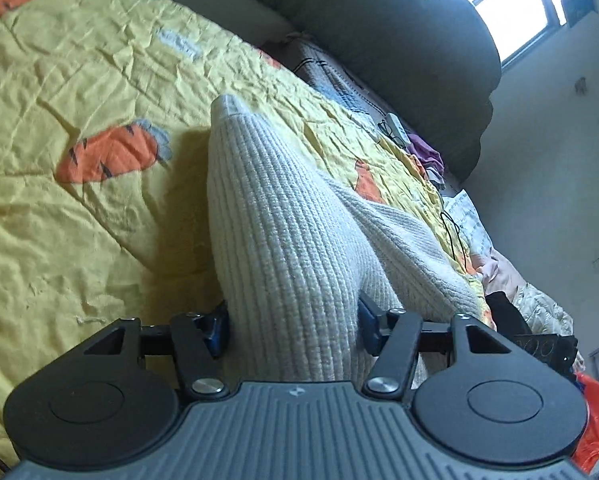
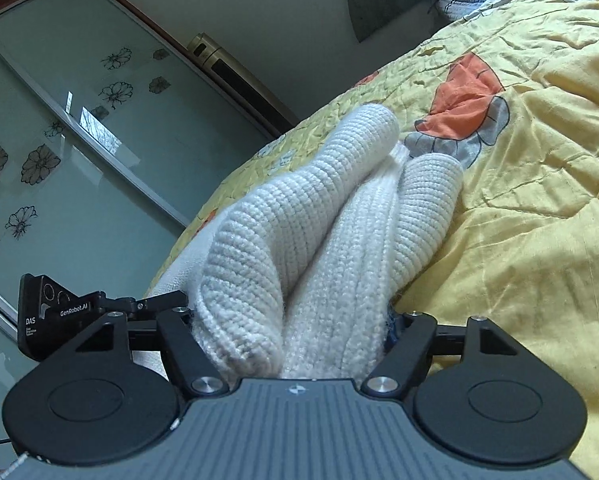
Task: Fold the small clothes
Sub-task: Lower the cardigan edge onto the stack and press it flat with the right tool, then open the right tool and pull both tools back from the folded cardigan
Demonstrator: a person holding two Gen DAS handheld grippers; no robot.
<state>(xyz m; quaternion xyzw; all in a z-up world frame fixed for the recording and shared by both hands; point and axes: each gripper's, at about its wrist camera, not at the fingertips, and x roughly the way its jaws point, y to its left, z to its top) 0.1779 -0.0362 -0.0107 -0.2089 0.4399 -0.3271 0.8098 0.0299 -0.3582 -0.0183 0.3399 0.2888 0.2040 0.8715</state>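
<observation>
A cream ribbed knit garment (image 1: 283, 216) is held over a yellow carrot-print quilt (image 1: 79, 80). My left gripper (image 1: 293, 324) is shut on a bunched fold of it; the blue fingertips (image 1: 217, 326) press the knit from both sides. In the right wrist view the same knit garment (image 2: 299, 240) is bunched in thick rolls. My right gripper (image 2: 291, 320) is shut on it, its fingertips buried in the fabric. The left gripper's black body (image 2: 55, 312) shows at the left edge of that view, close by.
The quilt (image 2: 519, 220) covers a bed. Dark green pillows (image 1: 399, 40) and loose clothes (image 1: 427, 156) lie along the far side under a window (image 1: 515, 4). A glass sliding wardrobe door (image 2: 59, 140) stands beyond the bed. An orange bag (image 1: 595, 420) sits at lower right.
</observation>
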